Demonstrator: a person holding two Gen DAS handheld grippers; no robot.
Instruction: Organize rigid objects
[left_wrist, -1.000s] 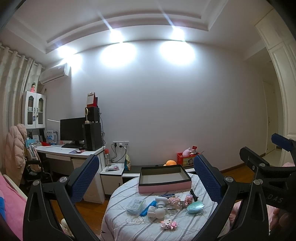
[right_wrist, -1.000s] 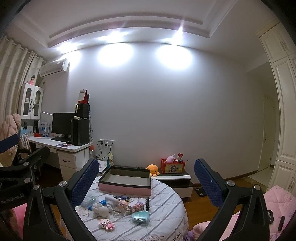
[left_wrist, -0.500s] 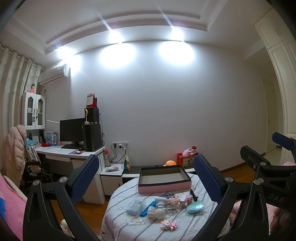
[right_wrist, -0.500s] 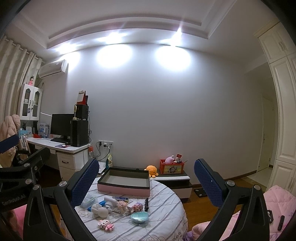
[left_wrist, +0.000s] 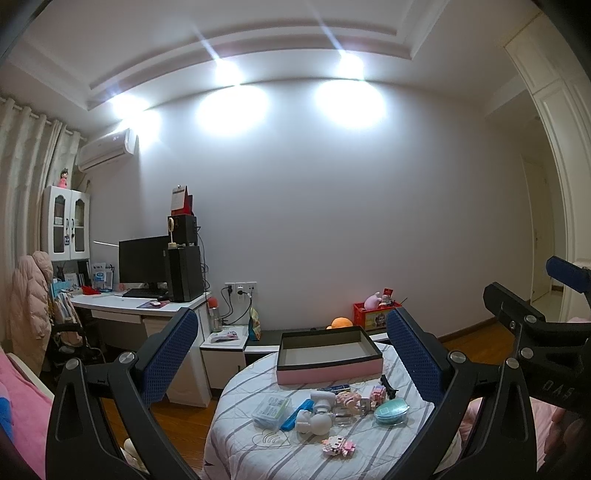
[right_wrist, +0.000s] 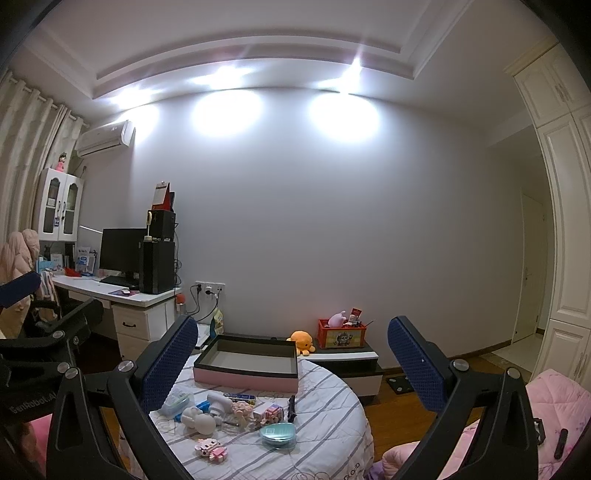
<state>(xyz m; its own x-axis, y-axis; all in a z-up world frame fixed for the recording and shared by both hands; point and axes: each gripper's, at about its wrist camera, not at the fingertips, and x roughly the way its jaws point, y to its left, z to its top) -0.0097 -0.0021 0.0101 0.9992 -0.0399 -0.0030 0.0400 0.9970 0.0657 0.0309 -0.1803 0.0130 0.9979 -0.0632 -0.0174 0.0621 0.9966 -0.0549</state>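
A scatter of small rigid things sits on the round table (left_wrist: 236, 417), which is draped in a white cloth with grey stripes. At the back of it lies a shallow pink box (left_wrist: 328, 354) with a dark rim, open side up and with nothing visible inside. In front of the box the clutter is bunched close together: a clear plastic case (left_wrist: 270, 407), a blue flat piece (left_wrist: 295, 413) just beside it, a white figurine (left_wrist: 314, 417) lying on its side, a pink toy (left_wrist: 349, 398), a little pink block cube (left_wrist: 376, 392), a black clip (left_wrist: 388, 382) and a teal oval case (left_wrist: 391, 408). A pink block figure (left_wrist: 338, 445) lies alone, nearer the table's front edge.

Both tools hang in the air short of the table, touching nothing. The left gripper (left_wrist: 291, 360) has its blue-padded fingers spread wide, the box and the clutter framed between them. The right gripper (right_wrist: 293, 363) is spread just as wide and holds nothing; from its view the same box (right_wrist: 246, 367) and the teal case (right_wrist: 277, 435) sit between its fingers.

Beyond the table a low cabinet against the wall carries an orange plush toy (right_wrist: 302, 341) and a red bin (right_wrist: 341, 334) of small toys. To the left stands a white desk (left_wrist: 125, 306) with a dark monitor (left_wrist: 142, 260) and a black computer tower (left_wrist: 184, 273). A pink quilt (right_wrist: 554, 402) shows at the right.
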